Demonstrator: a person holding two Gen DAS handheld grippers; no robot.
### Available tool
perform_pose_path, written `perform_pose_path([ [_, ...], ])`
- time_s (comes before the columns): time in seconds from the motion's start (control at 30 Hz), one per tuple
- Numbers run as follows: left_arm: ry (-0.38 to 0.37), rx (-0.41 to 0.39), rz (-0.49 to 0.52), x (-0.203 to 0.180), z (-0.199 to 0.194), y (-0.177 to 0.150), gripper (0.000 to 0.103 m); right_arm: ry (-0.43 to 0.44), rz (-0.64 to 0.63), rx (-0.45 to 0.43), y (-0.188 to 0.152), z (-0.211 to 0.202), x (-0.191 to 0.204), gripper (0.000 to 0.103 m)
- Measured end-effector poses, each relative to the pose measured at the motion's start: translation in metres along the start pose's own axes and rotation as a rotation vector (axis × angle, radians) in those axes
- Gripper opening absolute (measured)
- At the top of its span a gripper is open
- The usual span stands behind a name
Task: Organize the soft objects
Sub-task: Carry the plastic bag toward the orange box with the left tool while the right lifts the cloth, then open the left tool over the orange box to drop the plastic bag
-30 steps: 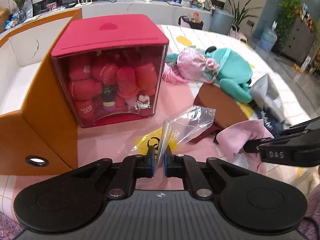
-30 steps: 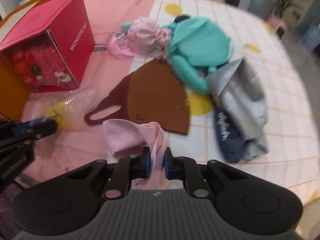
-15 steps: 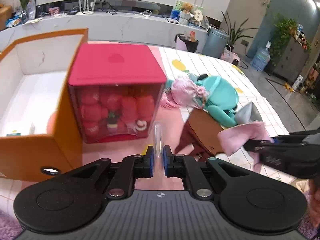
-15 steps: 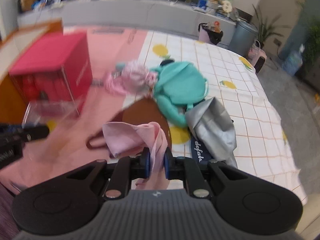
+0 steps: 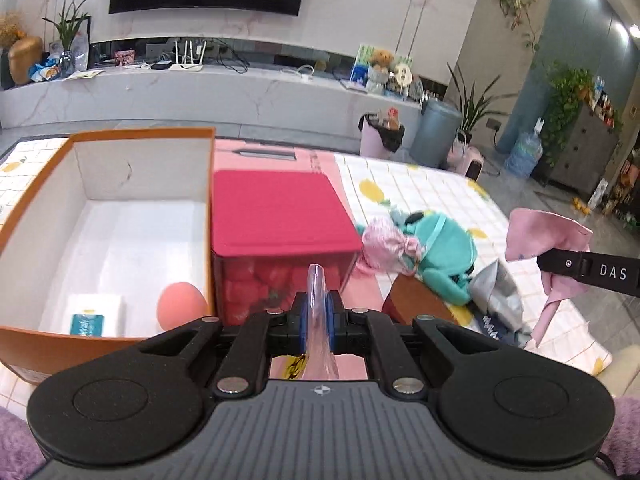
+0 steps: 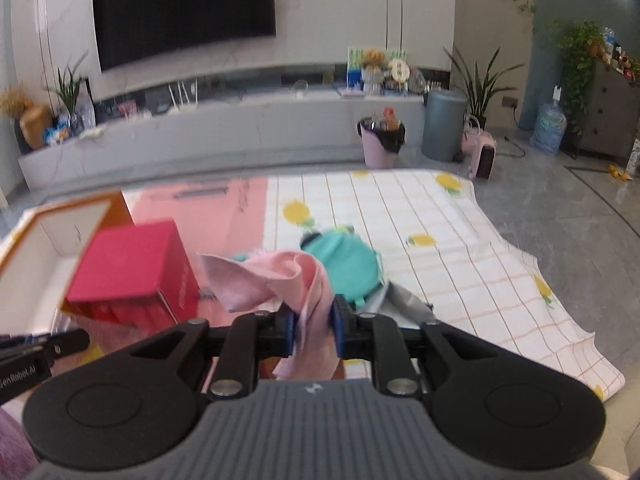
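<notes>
My left gripper (image 5: 316, 322) is shut on a clear plastic bag (image 5: 315, 280), held edge-on above the table in front of the red box (image 5: 276, 212). My right gripper (image 6: 314, 326) is shut on a pink cloth (image 6: 276, 280) and holds it up in the air; the cloth also shows at the right of the left wrist view (image 5: 540, 236). On the table lie a teal plush toy (image 5: 440, 248), a pink satin pouch (image 5: 386, 240), a brown mask (image 5: 416, 304) and a grey garment (image 5: 496, 292).
An open orange box (image 5: 108, 216) with a white inside stands left of the red box and holds a peach ball (image 5: 180, 310) and a white packet (image 5: 90, 318). The table edge runs along the right, with floor, bins and plants beyond.
Both grippers have risen from the table. The plastic bag and the pink cloth came up with them, and the views now look over the table toward the room.
</notes>
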State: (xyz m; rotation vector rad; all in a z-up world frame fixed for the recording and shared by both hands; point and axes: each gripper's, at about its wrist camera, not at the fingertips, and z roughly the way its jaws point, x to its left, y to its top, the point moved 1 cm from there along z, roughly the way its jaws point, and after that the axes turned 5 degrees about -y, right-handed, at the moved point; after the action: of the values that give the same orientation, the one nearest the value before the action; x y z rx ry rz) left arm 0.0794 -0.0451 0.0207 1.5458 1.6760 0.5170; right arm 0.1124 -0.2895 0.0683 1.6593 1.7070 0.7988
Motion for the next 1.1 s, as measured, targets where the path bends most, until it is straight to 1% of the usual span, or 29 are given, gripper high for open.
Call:
perform_pose_path([
  [0.07, -0.01, -0.025, -0.01, 0.005, -0.008, 0.005, 0.009, 0.005, 0.007, -0.035, 0.006, -0.009, 0.008, 0.019],
  [0.13, -0.006, -0.058, -0.021, 0.011, -0.019, 0.01, 0.009, 0.028, 0.001, -0.063, 0.012, -0.018, 0.017, 0.019],
  [0.33, 0.002, -0.123, -0.086, 0.039, -0.046, 0.027, 0.009, 0.106, -0.073, -0.133, 0.027, -0.042, 0.06, 0.018],
  [0.5, 0.051, -0.195, -0.161, 0.076, -0.07, 0.04, 0.009, 0.19, -0.141, -0.165, 0.035, -0.051, 0.104, 0.018],
  [0.57, 0.06, -0.208, -0.185, 0.09, -0.073, 0.044, 0.009, 0.224, -0.171, -0.164, 0.037, -0.051, 0.124, 0.018],
  [0.63, 0.078, -0.209, -0.202, 0.103, -0.074, 0.047, 0.009, 0.265, -0.191, -0.154, 0.039, -0.044, 0.143, 0.018],
  [0.77, 0.123, -0.217, -0.255, 0.126, -0.072, 0.049, 0.009, 0.351, -0.186, -0.107, 0.042, -0.021, 0.181, 0.018],
  [0.87, 0.14, -0.201, -0.252, 0.137, -0.064, 0.048, 0.009, 0.393, -0.225, -0.079, 0.035, -0.009, 0.211, 0.018],
  [1.0, 0.19, -0.122, -0.198, 0.143, -0.045, 0.045, 0.009, 0.422, -0.279, -0.02, 0.023, 0.014, 0.244, 0.018],
  [1.1, 0.223, -0.088, -0.214, 0.153, -0.036, 0.04, 0.009, 0.436, -0.306, 0.02, 0.009, 0.032, 0.255, 0.018],
])
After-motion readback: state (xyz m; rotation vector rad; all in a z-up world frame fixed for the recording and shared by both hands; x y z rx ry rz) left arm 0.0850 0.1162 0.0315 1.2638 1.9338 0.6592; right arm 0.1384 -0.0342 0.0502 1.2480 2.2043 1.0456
